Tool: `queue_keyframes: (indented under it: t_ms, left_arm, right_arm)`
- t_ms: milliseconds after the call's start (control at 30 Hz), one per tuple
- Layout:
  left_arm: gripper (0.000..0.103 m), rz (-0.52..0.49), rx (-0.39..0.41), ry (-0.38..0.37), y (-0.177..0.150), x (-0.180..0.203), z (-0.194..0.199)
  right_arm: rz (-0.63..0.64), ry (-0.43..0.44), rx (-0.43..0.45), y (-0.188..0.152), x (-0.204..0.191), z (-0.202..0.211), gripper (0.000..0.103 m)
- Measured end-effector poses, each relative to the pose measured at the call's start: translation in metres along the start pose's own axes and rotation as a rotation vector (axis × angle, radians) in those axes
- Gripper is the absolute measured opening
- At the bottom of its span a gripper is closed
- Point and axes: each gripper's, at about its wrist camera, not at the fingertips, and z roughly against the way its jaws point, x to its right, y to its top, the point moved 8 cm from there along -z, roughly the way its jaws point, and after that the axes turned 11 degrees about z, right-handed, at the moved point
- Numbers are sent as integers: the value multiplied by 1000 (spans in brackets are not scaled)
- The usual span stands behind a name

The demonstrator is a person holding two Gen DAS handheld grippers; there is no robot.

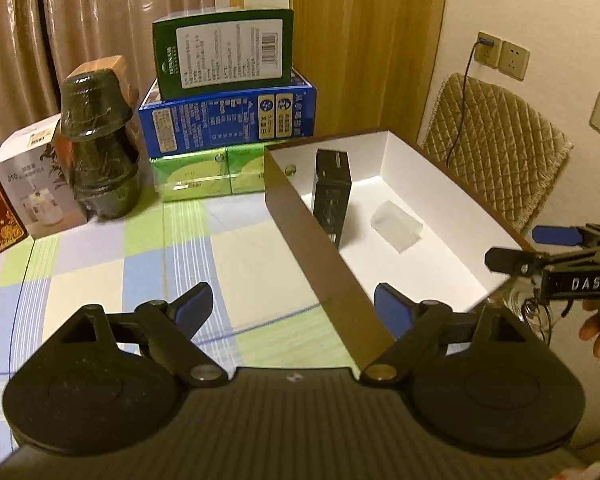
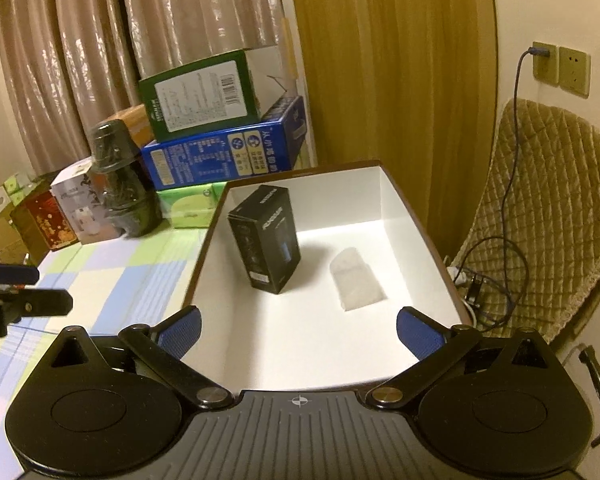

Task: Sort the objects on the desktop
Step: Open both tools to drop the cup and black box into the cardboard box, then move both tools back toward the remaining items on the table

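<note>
Left tool (image 1: 294, 312) and right tool (image 2: 298, 332) gape empty; tray (image 2: 204, 256) wall crosses left tool; stacked boxes (image 1: 224, 120) behind.

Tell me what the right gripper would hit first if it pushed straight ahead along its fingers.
Probably the white floor of the open box, just short of the black carton; the right gripper is open and empty.

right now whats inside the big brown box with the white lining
Inside the big brown box with white lining stand an upright black carton and, apart from it, a small clear plastic block. The near floor strip is hidden behind the right gripper.
</note>
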Motion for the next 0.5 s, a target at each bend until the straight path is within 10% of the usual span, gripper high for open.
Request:
queue_keyframes:
  t_ms: [500]
  left_arm:
    - [86, 29, -60, 27, -48, -45, 35]
  right_arm:
    - [-20, 41, -78, -44, -50, 23, 101]
